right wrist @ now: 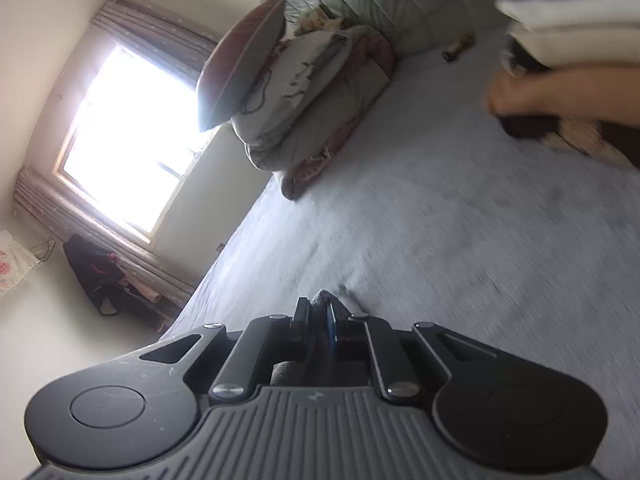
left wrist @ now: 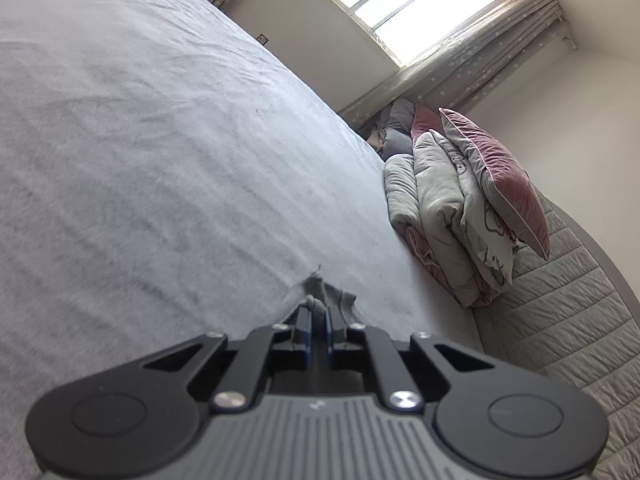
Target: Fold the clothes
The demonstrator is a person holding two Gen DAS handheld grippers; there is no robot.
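**Jaws clamped on grey cloth at both hands**

Jaws on my left gripper (left wrist: 319,312) are pressed together on a bunched corner of the light grey garment (left wrist: 160,140), with a small tuft of the fabric poking out just past the blue pads. From that pinch the cloth spreads out and away, filling most of the left wrist view as a broad, faintly wrinkled sheet. My right gripper (right wrist: 320,312) shows the same thing: its jaws are closed on a fold of grey fabric, a rolled bit of it sitting between the fingers, and the grey garment (right wrist: 460,240) stretches away beyond it over the bed. The right view is smeared with motion blur, so I cannot make out fine creases there.

Further out, in the left view, the quilted bed cover (left wrist: 580,312) lies bare to the right of the cloth. On it sits a pile of folded bedding (left wrist: 440,216), with a pink cushion (left wrist: 508,176) leaning on top. Seen from the right wrist, the same folded bedding (right wrist: 320,112) and cushion (right wrist: 244,64) stand at the far edge of the cloth.

At the upper right of the right view, a person's bare forearm (right wrist: 560,96) reaches across, with a stack of pale folded clothes (right wrist: 572,28) just above it; whether they touch I cannot tell.

Farthest off, a bright window (left wrist: 404,0) with grey curtains (left wrist: 480,60) fills the wall.
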